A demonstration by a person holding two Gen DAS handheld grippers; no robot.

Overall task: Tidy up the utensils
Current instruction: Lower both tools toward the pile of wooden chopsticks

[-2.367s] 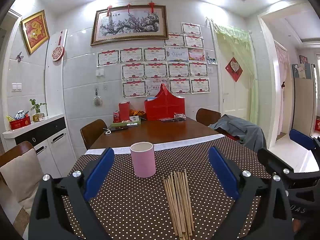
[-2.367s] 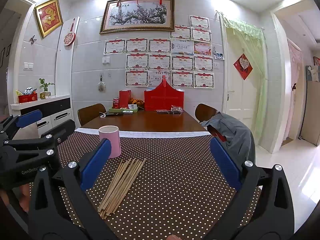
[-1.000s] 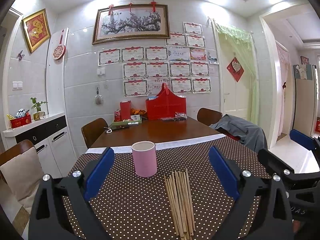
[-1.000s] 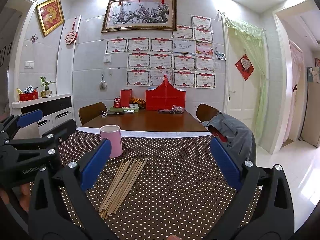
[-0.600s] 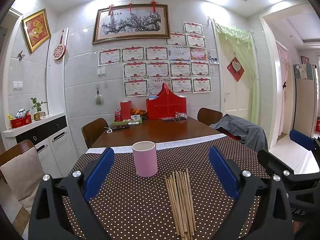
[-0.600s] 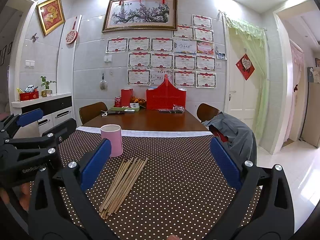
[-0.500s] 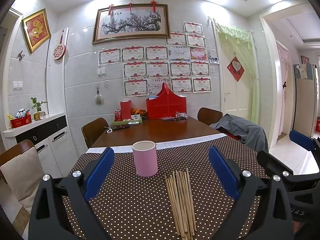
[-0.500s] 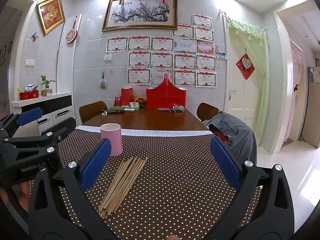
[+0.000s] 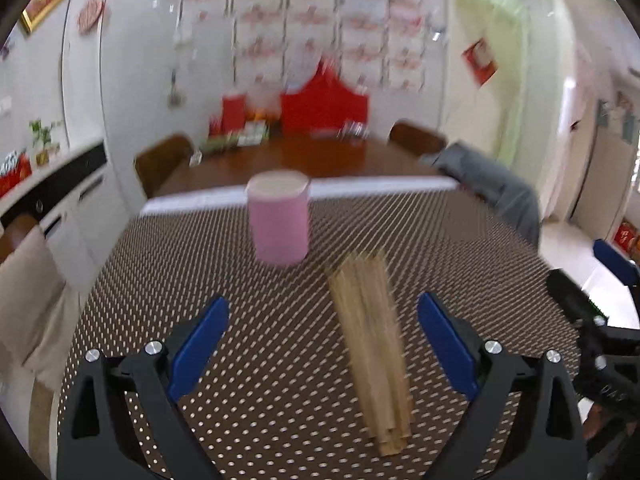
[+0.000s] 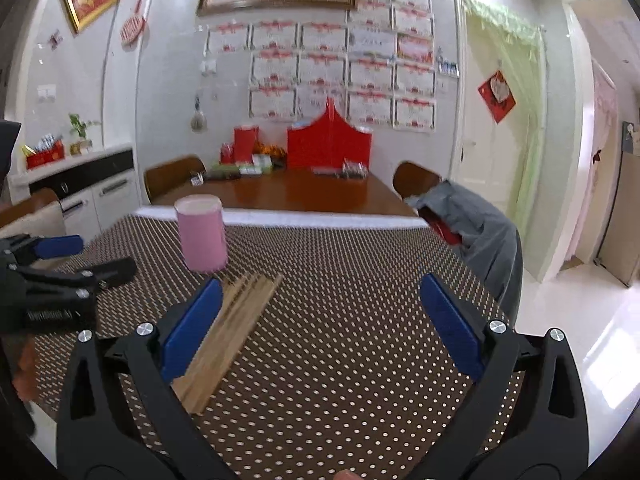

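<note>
A pink cylindrical cup point(image 9: 279, 218) point(image 10: 201, 233) stands upright on the brown polka-dot tablecloth point(image 9: 240, 304). Just to its near right lies a bundle of several wooden chopsticks point(image 9: 370, 348) point(image 10: 224, 332), flat on the cloth. My left gripper point(image 9: 322, 344) is open above the cloth, with the chopsticks between its blue pads, nearer the right one. My right gripper point(image 10: 316, 320) is open too, its left pad over the chopsticks' right side. The left wrist view is motion-blurred. Neither gripper holds anything.
Beyond the cloth the bare wooden table point(image 10: 288, 190) carries red boxes point(image 10: 328, 146) and small items at the far end. Chairs point(image 10: 172, 176) stand around it, one draped with a grey jacket point(image 10: 476, 220). A white cabinet point(image 10: 80, 196) lines the left wall.
Both grippers have tipped downward and moved forward over the table; the cup and chopsticks now sit larger and closer. The objects themselves have not moved.
</note>
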